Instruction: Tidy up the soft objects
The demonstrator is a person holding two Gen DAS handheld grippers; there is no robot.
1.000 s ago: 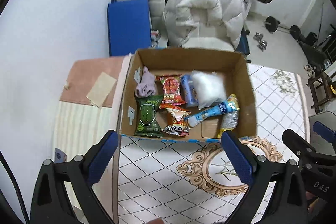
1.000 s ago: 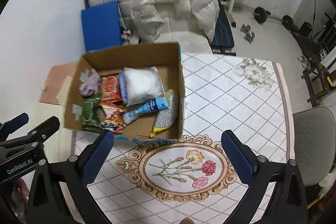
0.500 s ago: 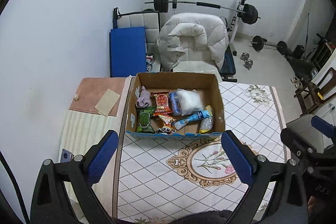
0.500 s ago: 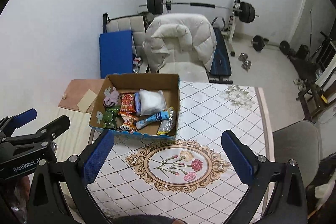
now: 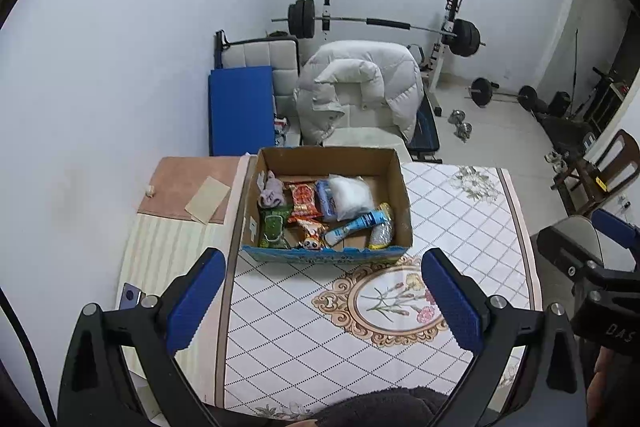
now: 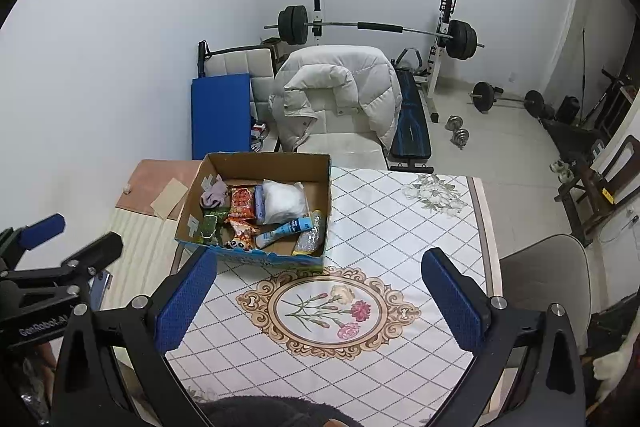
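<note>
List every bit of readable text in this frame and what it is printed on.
"GenRobot.AI": on the body of the left tool, seen from the right wrist camera.
"DAS": on the body of the right tool, seen from the left wrist camera; the rest is cut off.
Snack packets, blue tube and cardboard box front: print too small to read.

Rectangular table covered by a white diamond-quilted cloth (image 6: 400,227) with a central oval flower medallion and a flower motif at the far right corner. One open brown cardboard box (image 6: 320,203) with a blue-printed front edge stands directly on it, at the far left corner.
</note>
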